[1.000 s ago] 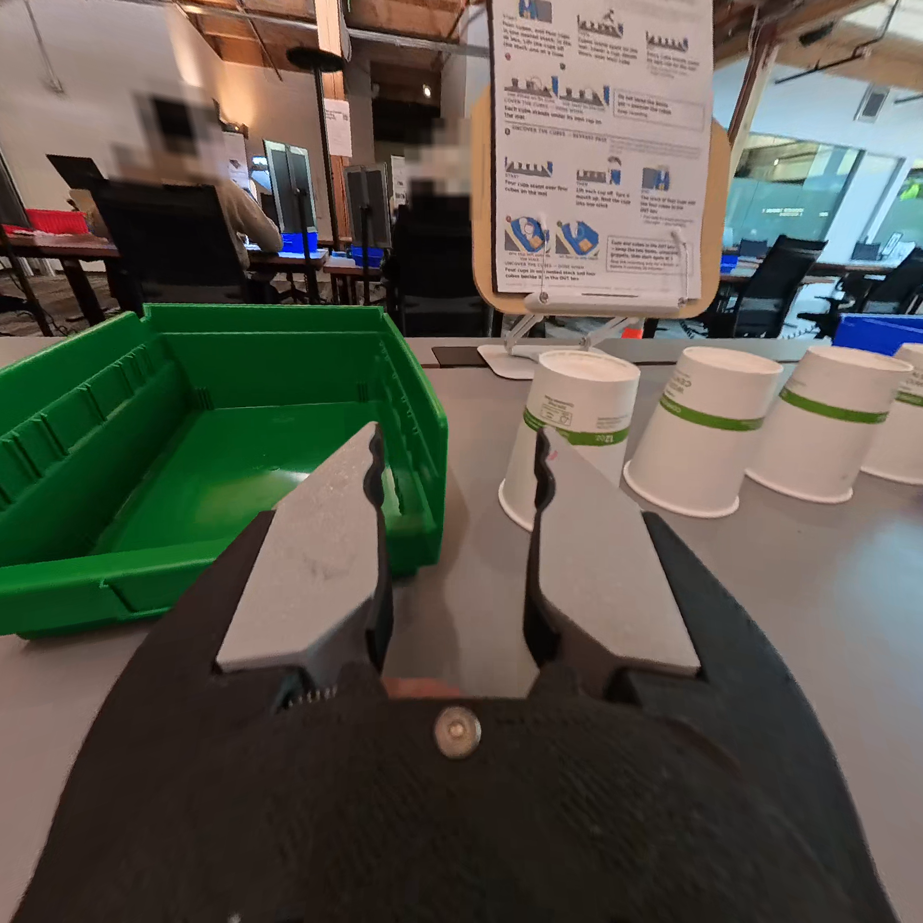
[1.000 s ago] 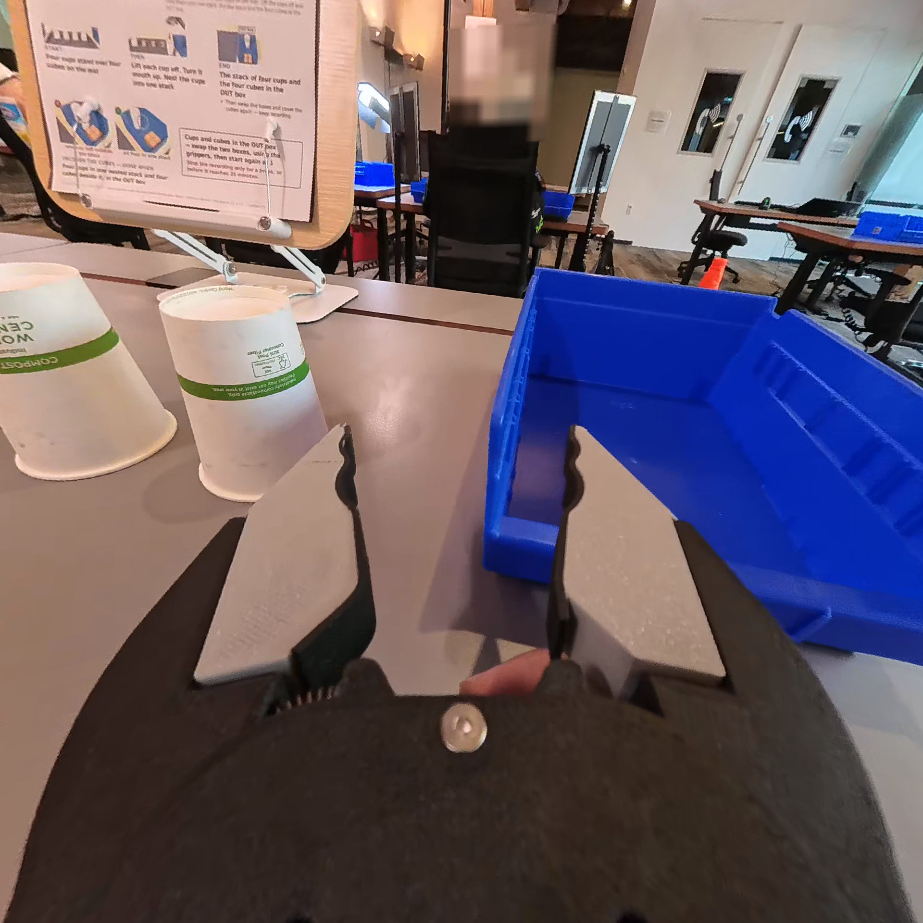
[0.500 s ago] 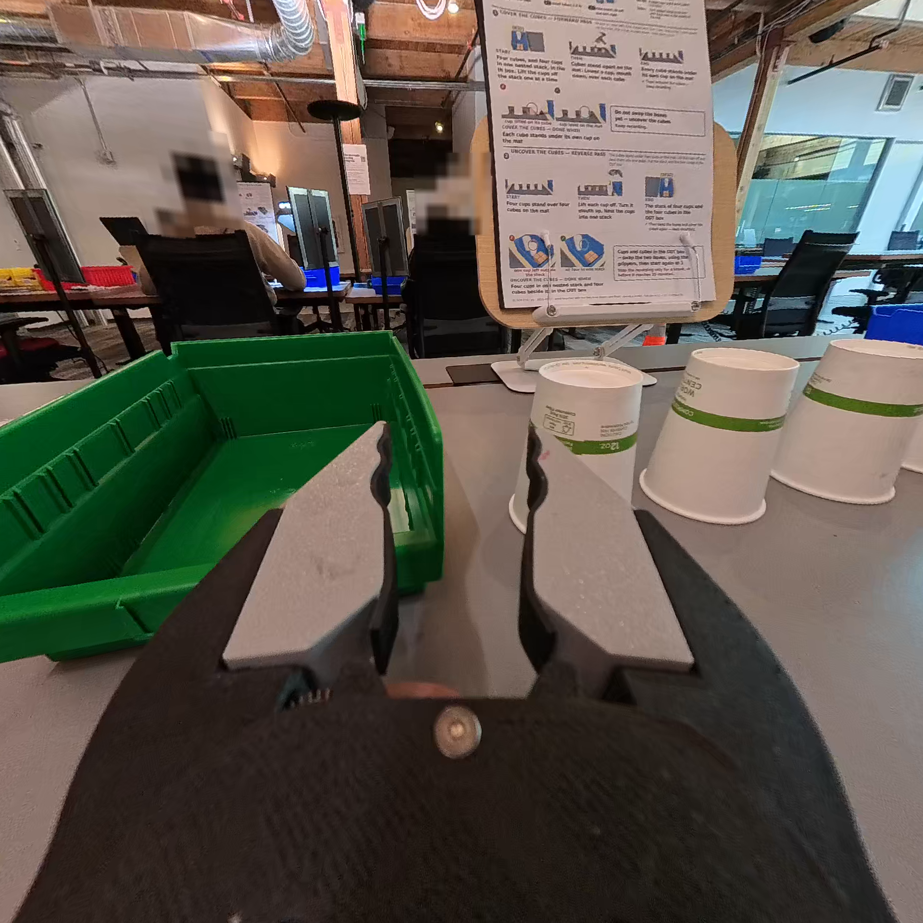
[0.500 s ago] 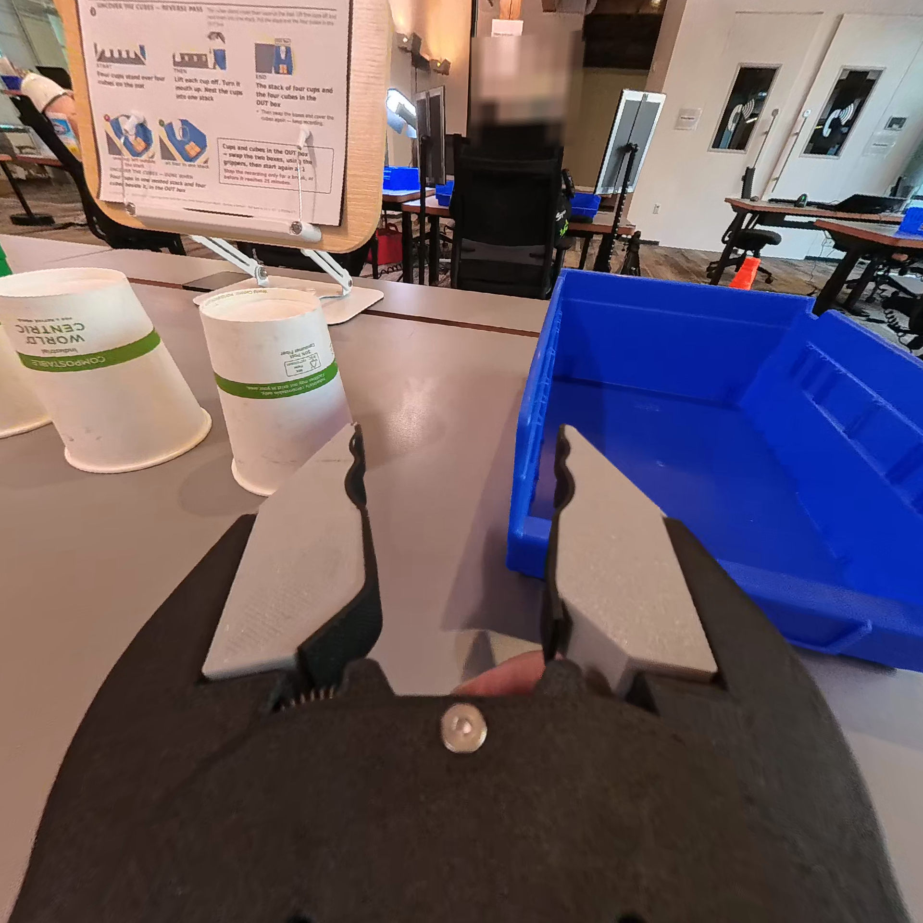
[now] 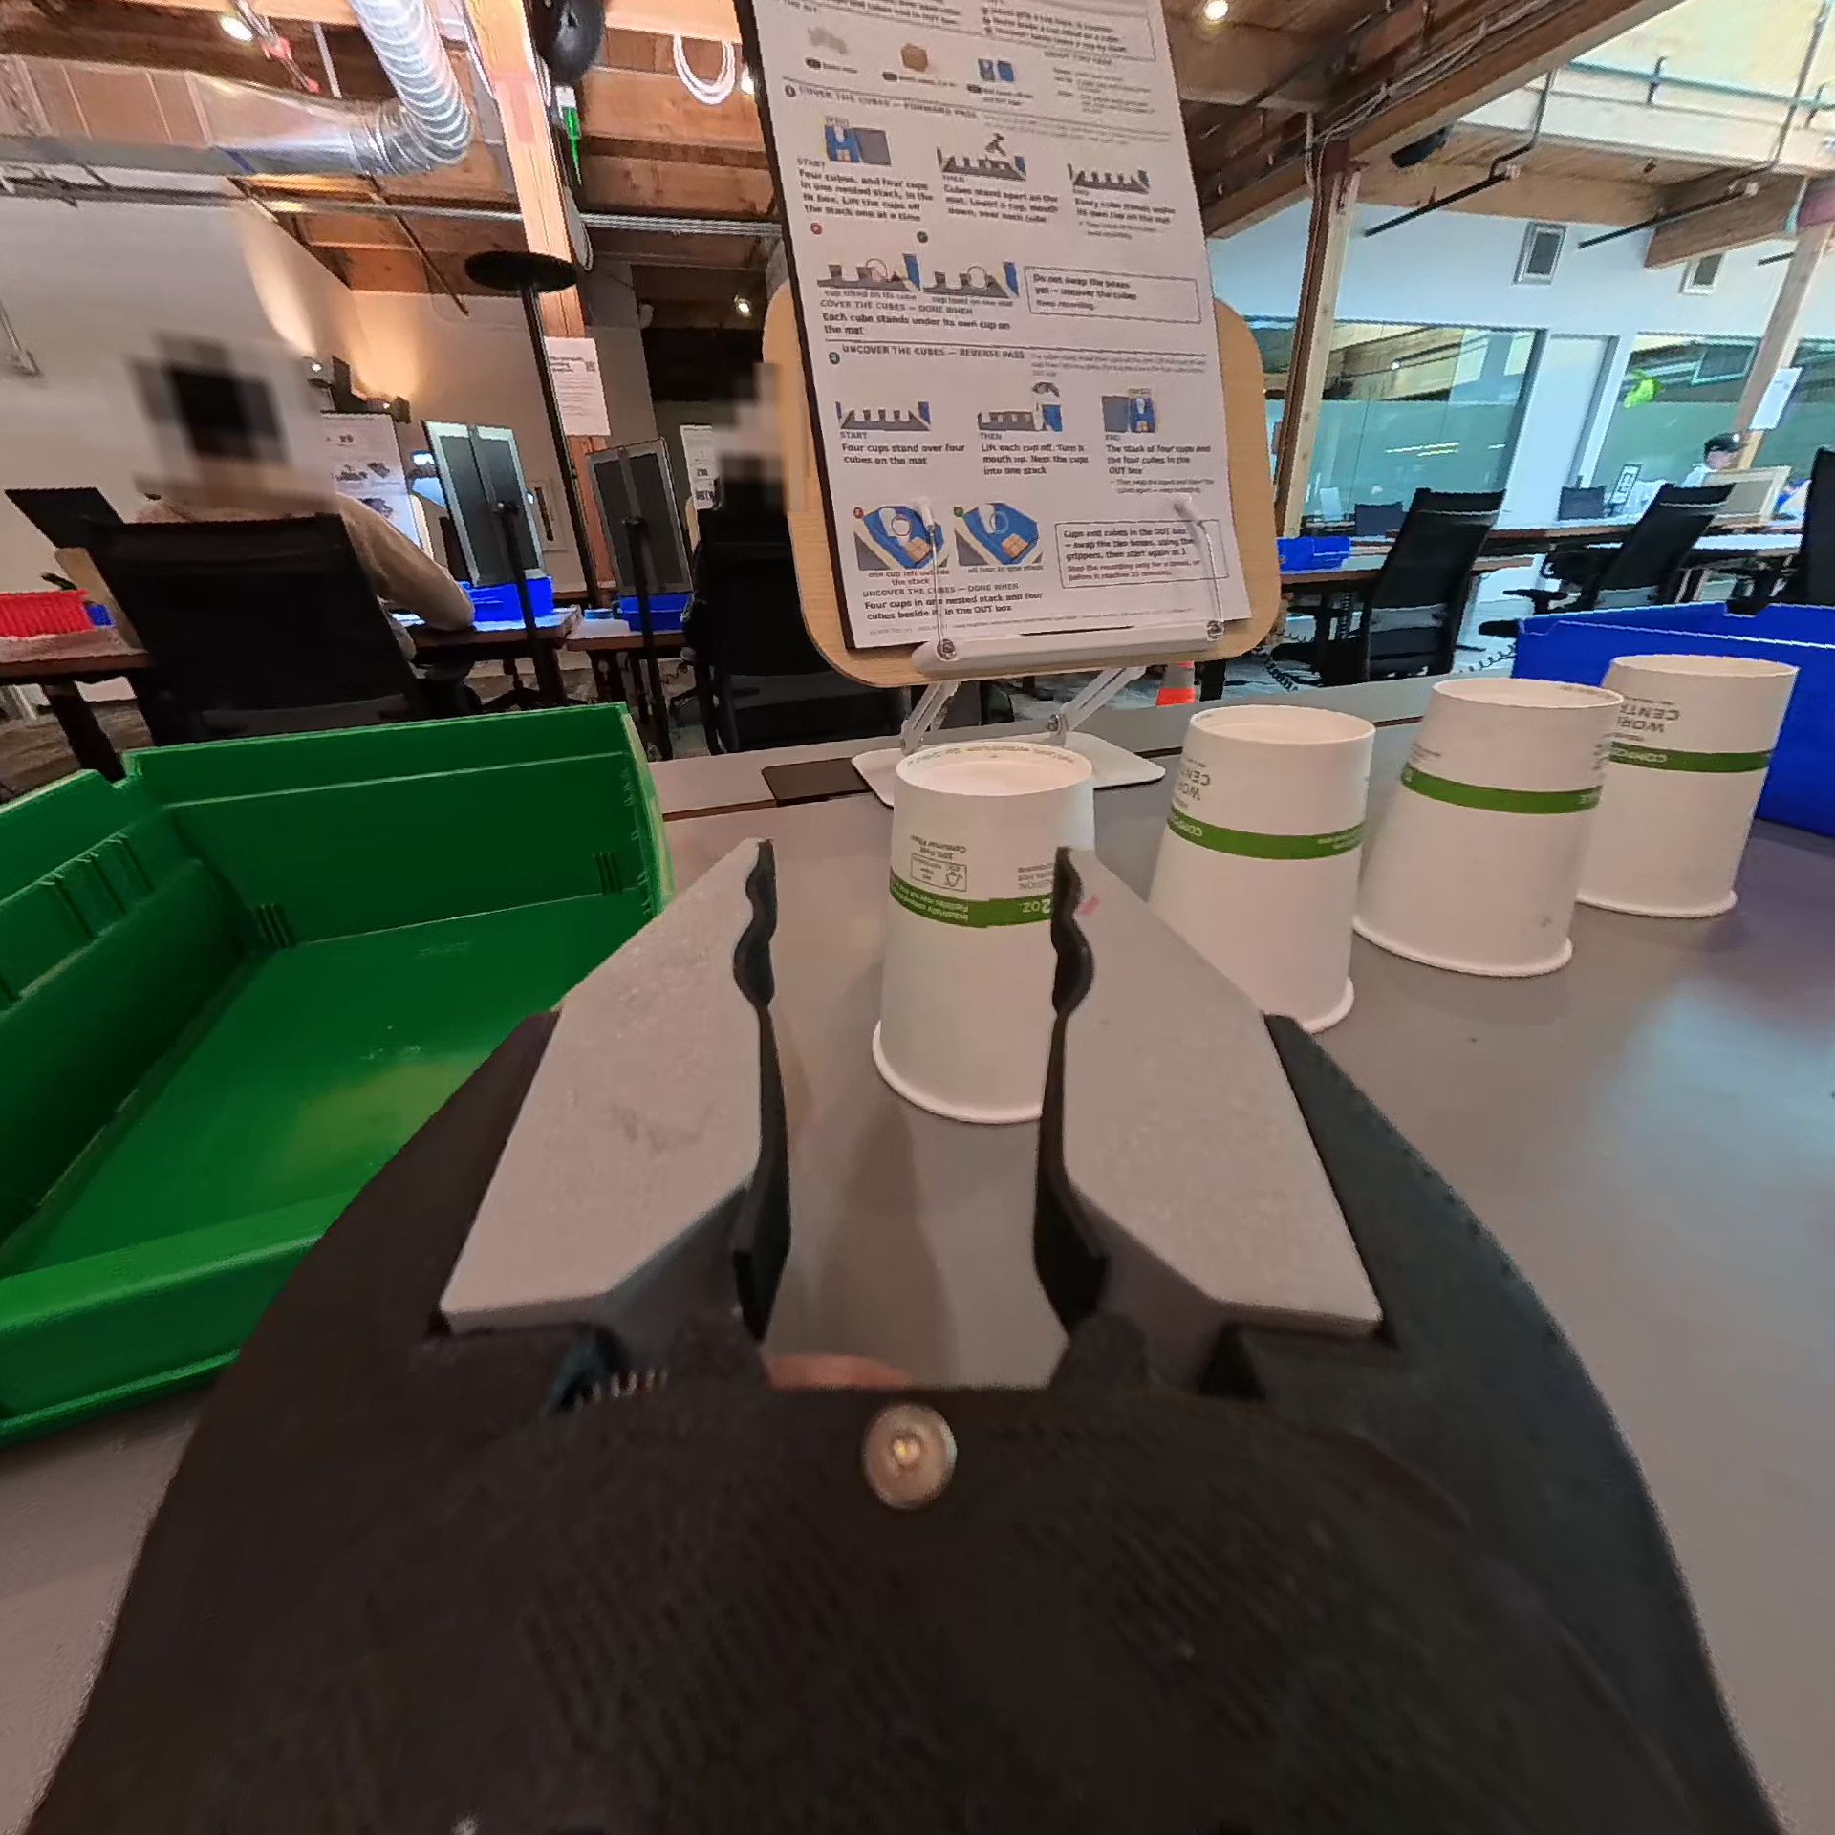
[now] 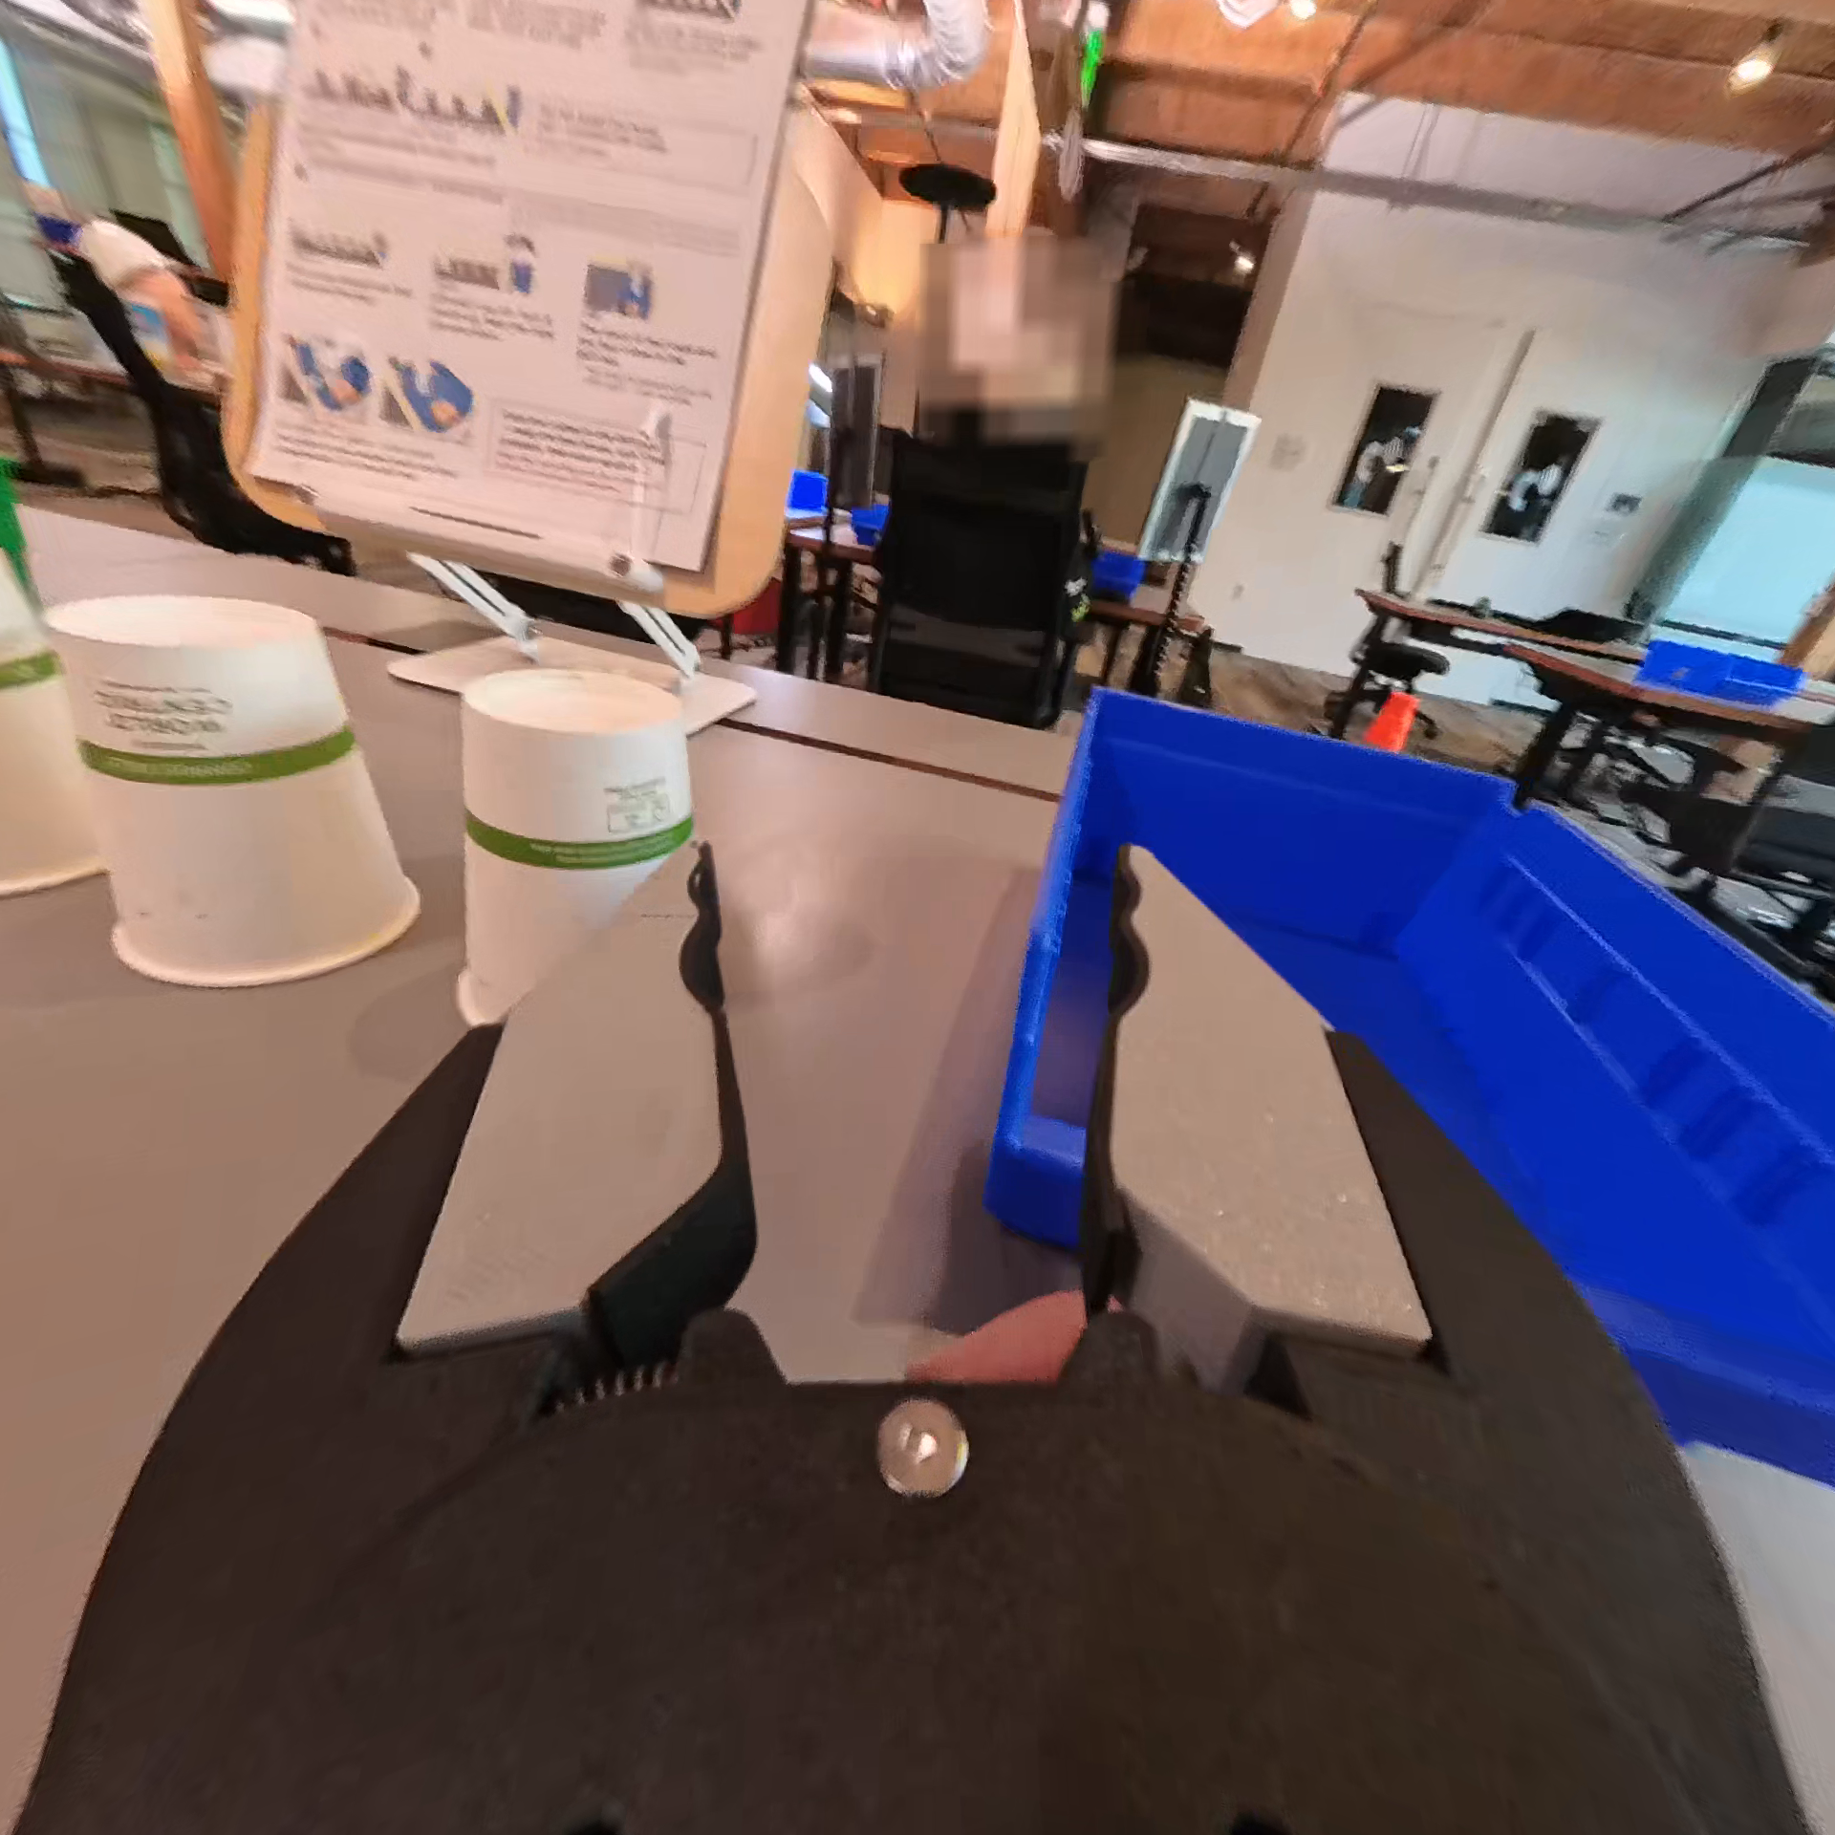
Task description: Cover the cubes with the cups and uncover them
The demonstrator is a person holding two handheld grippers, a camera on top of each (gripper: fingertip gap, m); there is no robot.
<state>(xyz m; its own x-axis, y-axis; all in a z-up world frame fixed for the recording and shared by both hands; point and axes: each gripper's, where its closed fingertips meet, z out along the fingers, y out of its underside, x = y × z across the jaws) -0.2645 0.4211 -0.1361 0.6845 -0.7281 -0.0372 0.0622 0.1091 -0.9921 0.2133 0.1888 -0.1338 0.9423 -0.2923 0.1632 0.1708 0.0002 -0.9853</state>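
Several white paper cups with green bands stand upside down in a row on the grey table point(image 5: 1589, 1142). No cube shows. In the left wrist view the nearest cup point(image 5: 978, 923) stands just beyond my left gripper point(image 5: 909, 874), which is open and empty; its right fingertip point(image 5: 1067, 894) overlaps the cup's side in the picture. Other cups point(image 5: 1261, 864) point(image 5: 1489, 824) stand to its right. In the right wrist view my right gripper point(image 6: 909, 894) is open and empty, between a cup point(image 6: 571, 824) on its left and the blue bin point(image 6: 1390, 943).
An empty green bin point(image 5: 298, 993) stands left of the cups. The blue bin also shows at the far right of the left wrist view point(image 5: 1688, 635). An instruction sheet on a wooden stand point(image 5: 1003, 348) is behind the cups. People sit at desks beyond the table.
My left gripper has turned right toward the cup row, so the nearest cup is now between its fingertips in the picture. My right gripper has shifted and tilted up; its view is blurred. Both stay open.
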